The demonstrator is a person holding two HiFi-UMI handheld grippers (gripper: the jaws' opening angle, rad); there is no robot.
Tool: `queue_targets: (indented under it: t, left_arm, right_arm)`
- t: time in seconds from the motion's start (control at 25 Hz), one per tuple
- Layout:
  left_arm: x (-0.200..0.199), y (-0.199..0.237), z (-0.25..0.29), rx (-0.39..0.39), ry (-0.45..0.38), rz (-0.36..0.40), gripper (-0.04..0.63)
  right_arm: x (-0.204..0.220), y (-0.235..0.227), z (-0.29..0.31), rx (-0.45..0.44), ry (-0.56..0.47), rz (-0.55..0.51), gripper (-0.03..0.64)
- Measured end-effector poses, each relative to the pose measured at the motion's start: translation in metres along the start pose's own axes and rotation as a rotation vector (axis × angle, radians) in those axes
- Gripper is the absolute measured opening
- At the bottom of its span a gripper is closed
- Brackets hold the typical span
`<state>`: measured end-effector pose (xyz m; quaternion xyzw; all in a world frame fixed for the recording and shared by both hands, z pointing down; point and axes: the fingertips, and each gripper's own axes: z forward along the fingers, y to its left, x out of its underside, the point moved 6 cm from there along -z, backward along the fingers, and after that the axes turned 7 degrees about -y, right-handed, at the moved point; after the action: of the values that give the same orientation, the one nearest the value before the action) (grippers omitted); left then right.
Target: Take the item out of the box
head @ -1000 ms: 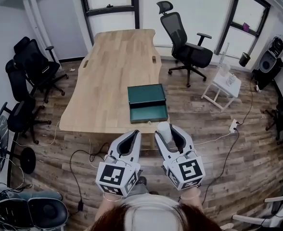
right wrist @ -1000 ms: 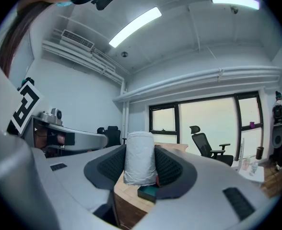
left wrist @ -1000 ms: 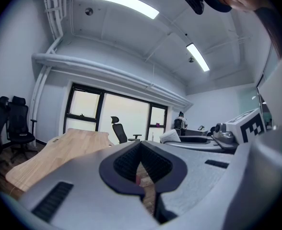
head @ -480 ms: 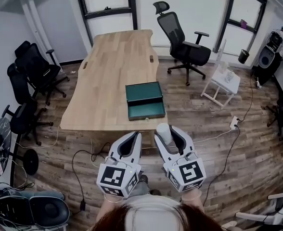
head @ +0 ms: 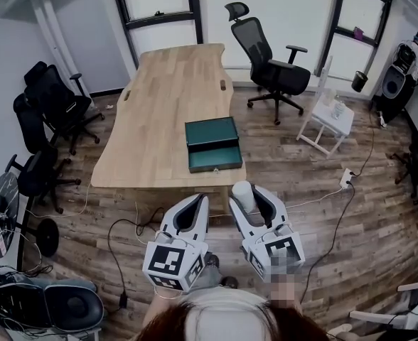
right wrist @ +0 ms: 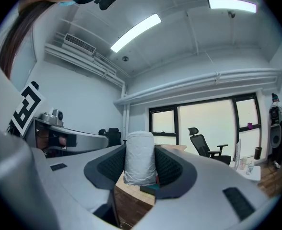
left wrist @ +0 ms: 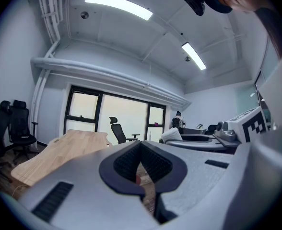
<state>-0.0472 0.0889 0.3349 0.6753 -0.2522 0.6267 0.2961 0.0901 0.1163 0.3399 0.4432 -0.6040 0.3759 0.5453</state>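
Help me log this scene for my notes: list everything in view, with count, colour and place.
table: one, light wood, middle of the room
box: one, dark green, open, on the table's near end
office chairs: at least four, black; one beyond the table's right side, the rest by the left wall
side table: one, white, right of the table, small things on top
power strip: one, white, on the floor at right
wrapped roll: one, white, between the right gripper's jaws
left gripper: one, grey, jaws together, empty
right gripper: one, grey, shut on the wrapped roll
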Motion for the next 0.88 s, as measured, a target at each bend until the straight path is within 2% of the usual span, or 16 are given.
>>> queue_targets:
  t: [0.88]
  left_arm:
    - [0.006,-0.006,0.004,0.022,0.037,0.016,0.008]
  right_arm:
    - [0.007,-0.005,-0.004,-0.001,0.028,0.029,0.196]
